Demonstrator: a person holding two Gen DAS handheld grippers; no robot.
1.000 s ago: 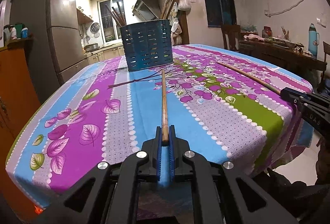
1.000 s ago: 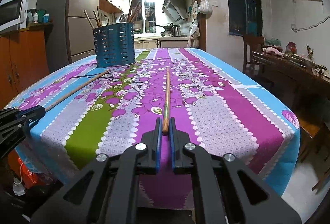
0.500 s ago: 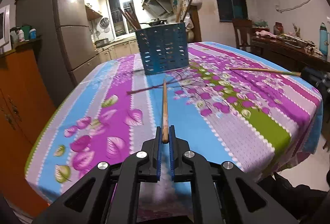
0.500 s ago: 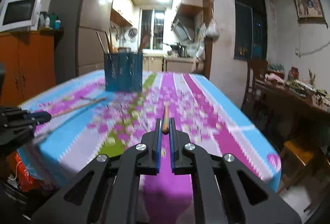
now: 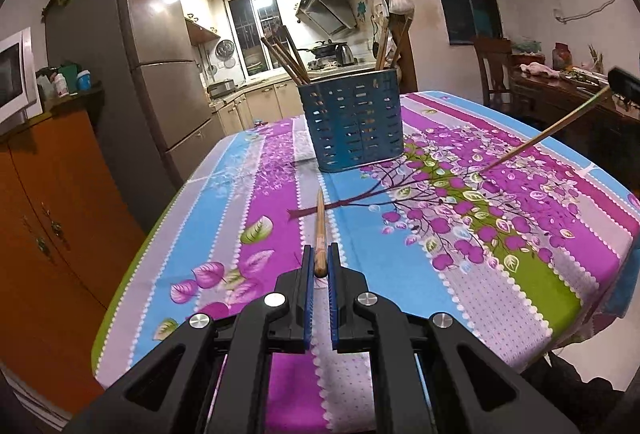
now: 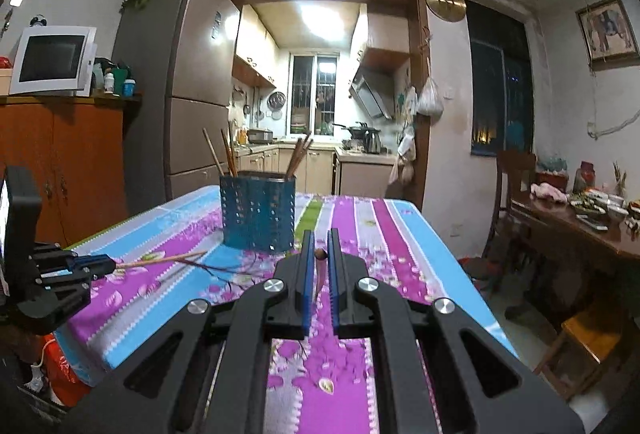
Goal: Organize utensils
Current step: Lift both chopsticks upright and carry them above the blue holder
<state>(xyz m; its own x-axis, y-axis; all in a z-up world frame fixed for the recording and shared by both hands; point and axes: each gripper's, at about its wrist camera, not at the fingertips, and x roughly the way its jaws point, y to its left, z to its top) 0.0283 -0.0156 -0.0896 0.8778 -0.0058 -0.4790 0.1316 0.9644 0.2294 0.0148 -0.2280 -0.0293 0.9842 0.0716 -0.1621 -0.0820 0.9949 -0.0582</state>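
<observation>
My left gripper (image 5: 319, 258) is shut on the thick end of a wooden chopstick (image 5: 320, 230) that points ahead toward the blue perforated utensil holder (image 5: 354, 128), above the flowered tablecloth (image 5: 440, 234). My right gripper (image 6: 319, 246) is shut on a second chopstick (image 6: 320, 255), seen end-on between the pads. The holder (image 6: 258, 212) stands ahead of it on the table with several chopsticks upright inside. In the left wrist view the right gripper's chopstick (image 5: 544, 136) slants in from the right. The right wrist view shows the left gripper (image 6: 106, 263) and its chopstick (image 6: 164, 260) at the left.
An orange cabinet (image 6: 60, 162) with a microwave (image 6: 52, 60) and a tall fridge (image 6: 188, 94) stand left of the table. A dark side table (image 6: 572, 230) with dishes and a wooden chair (image 6: 516, 174) stand on the right. The kitchen doorway lies behind.
Both grippers have risen with their chopsticks off the tablecloth. The right one tilted up toward level, so its chopstick now shows end-on. The holder looks nearer in the left view.
</observation>
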